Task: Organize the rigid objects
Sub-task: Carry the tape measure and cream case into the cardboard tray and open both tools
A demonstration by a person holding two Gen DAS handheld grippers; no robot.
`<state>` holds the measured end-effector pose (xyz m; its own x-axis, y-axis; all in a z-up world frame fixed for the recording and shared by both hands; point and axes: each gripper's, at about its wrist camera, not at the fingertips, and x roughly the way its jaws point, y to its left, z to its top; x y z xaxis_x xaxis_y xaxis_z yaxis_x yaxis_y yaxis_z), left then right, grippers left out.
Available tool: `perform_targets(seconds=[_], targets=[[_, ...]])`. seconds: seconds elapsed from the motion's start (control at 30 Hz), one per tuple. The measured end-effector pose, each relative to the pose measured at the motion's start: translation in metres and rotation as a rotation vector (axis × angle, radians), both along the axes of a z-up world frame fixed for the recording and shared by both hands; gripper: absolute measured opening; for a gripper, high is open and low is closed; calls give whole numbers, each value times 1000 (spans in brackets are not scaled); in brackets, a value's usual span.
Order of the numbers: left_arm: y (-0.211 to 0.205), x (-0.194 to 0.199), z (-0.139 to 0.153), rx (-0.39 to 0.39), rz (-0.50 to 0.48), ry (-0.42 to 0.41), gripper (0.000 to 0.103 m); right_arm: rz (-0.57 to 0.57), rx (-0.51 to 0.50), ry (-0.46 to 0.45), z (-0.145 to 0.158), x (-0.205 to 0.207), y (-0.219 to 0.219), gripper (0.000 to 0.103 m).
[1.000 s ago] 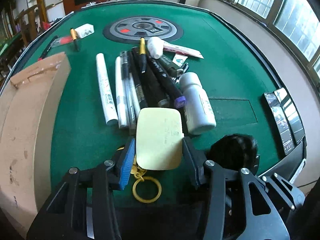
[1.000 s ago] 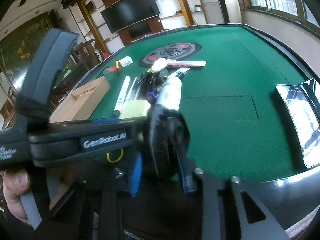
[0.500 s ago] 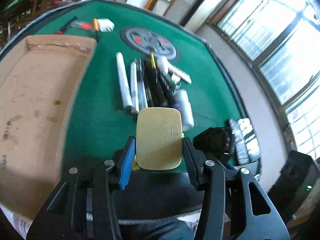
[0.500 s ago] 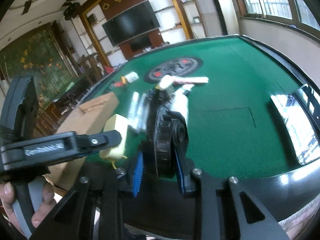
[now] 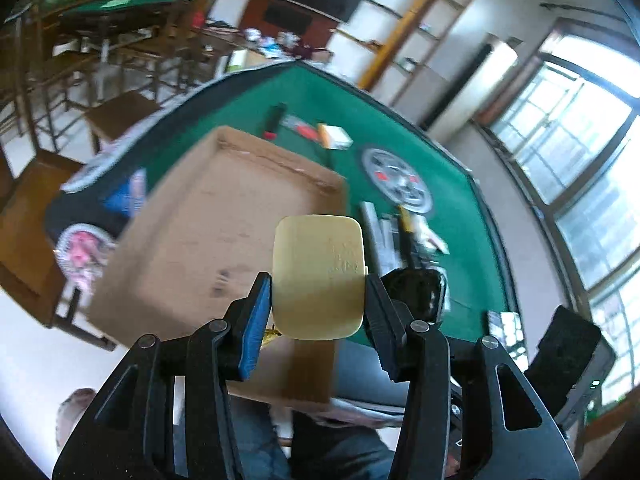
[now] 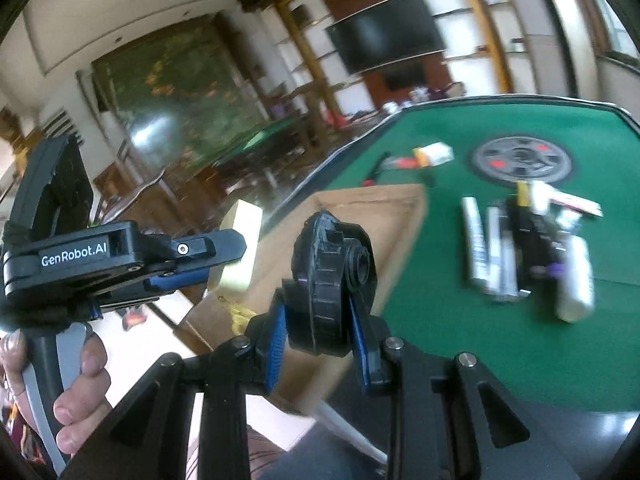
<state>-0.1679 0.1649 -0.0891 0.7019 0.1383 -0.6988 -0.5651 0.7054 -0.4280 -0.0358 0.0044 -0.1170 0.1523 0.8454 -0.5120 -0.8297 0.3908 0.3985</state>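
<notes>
Pale-yellow rounded plastic tag (image 5: 318, 276) sits clamped in my left claw (image 5: 316, 300), black ribbed round knob (image 6: 334, 284) in my right claw (image 6: 320, 328), both carried above the open brown cardboard box (image 5: 224, 236), likely for dropping in.

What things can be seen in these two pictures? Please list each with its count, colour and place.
pale yellow tag: one, pale yellow, flat with rounded corners, clamped in the left tongs over the box
black round part: one, black, ridged, clamped in the right tongs
cardboard box: one, brown, open, on the table's near left side
pens and markers: several, white, grey and black, side by side right of the box; blurred
white bottle: one, white, lying at the right end of that row
small white box: one, white with orange end, far side of the table
table: one, green felt
round centre plate: one, grey with red marks, mid-table
left tongs: one, black
right tongs: one, black, blue pads
hand: one, holding the left tongs' grip
</notes>
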Motion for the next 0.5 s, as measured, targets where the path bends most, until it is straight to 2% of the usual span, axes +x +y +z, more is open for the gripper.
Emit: perform_targets(seconds=[0.23,0.33,0.43,0.5], targets=[[33,-3,-45,9,70,134,46,56,-114,3,-23,-3,53,29],[40,1,-64,81,115,223,46,75,-159,-20,-33,-6,64,29],[46,5,-77,43,101,249,46,67,-191,-44,-38,-11,67,29],[48,8,-83,49,101,269,46,53,-214,-83,-40,-15,70,29]])
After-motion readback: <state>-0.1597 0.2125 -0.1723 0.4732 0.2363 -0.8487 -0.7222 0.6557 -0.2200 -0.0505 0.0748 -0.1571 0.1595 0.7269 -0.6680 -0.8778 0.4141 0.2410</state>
